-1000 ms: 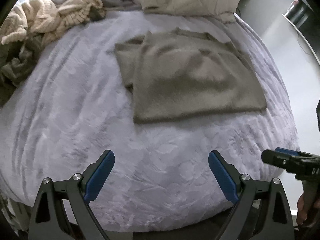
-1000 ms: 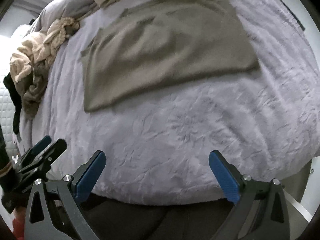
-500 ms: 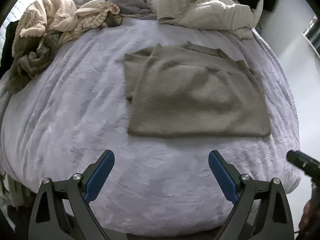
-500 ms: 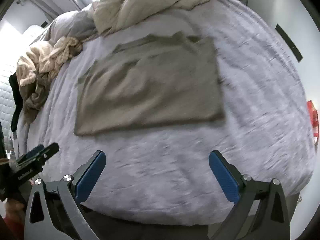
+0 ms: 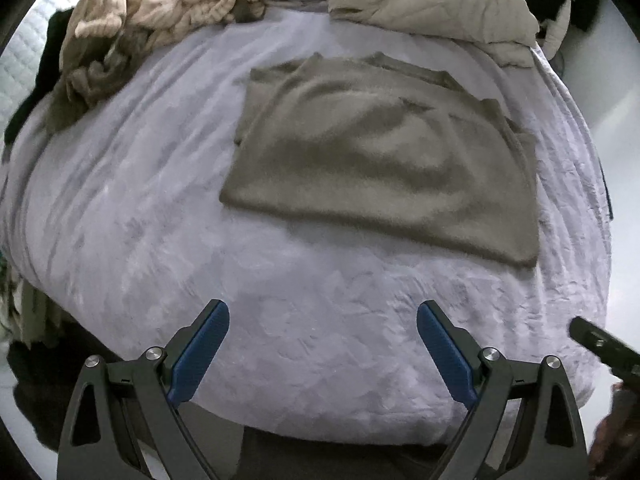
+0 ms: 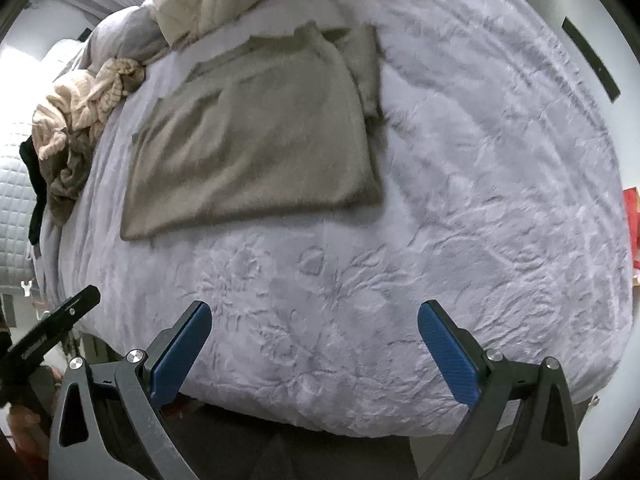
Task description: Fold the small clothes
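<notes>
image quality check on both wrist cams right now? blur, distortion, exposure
Left wrist: heavy fisheye bulge bows the lavender bedspread; taupe folded top soft, left gripper sharp; wall at right blown out. Right wrist: same barrel distortion, top smeared by motion blur, bedspread embossing near the right gripper crisp; upper-left corner overexposed.

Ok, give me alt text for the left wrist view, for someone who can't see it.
A taupe garment, partly folded, lies flat on a pale lavender bedspread. The left gripper is open and empty in the foreground. Crumpled clothes and a cream quilt sit at the far edge.
</notes>
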The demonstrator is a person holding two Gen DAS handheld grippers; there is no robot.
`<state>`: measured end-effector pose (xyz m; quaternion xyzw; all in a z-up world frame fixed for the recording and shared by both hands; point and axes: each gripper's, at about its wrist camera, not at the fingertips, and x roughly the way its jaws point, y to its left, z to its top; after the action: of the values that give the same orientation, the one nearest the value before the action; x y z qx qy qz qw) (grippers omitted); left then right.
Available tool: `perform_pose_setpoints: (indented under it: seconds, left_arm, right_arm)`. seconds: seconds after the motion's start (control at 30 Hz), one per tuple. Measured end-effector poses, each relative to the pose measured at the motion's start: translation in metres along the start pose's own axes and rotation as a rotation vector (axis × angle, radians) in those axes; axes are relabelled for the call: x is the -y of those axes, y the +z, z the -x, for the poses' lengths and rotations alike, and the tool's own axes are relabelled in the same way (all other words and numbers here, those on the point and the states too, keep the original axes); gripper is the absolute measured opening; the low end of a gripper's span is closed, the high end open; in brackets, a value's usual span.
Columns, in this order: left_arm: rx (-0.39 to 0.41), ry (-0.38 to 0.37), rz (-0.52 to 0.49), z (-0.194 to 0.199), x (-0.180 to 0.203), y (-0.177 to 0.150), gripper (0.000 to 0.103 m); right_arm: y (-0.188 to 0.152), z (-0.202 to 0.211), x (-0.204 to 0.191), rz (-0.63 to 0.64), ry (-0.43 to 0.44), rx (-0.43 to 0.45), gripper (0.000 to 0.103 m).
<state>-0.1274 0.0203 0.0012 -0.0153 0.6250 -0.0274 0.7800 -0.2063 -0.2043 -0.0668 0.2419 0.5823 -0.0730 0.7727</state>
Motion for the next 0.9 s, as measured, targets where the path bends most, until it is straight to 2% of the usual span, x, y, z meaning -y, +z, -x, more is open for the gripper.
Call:
perform_pose_setpoints:
  seconds: [0.2,0.3,0.5,0.7,0.77,0.9]
  left_arm:
    - [-0.026,-0.068,0.005,-0.025,-0.018,0.004,0.095]
    - [-0.075,-0.108,0.026,-0.049,-0.032,0.014,0.095]
    - [-0.119,-0.252,0.125,-0.084,-0.064,0.041,0.095]
    - [-0.139,-0.289,0.148,-0.112,-0.087,0.060,0.095]
    - [-0.147,-0.328,0.181,-0.122,-0.093,0.063,0.095]
    - [-0.126,-0.454,0.286,-0.137,-0.101,0.068,0.095]
  right_arm:
    - [0.005,-0.011,-0.030,0.032,-0.012,0.001,0.103]
    - [0.008,-0.018,-0.045,0.033,-0.013,-0.007,0.103]
    - [0.016,-0.044,-0.069,-0.028,0.007,-0.054,0.103]
    - [0.028,-0.073,-0.101,-0.056,0.023,-0.094,0.103]
    - [0.030,-0.081,-0.110,-0.041,0.028,-0.111,0.103]
    - [0.033,-0.092,-0.118,-0.002,0.031,-0.139,0.103]
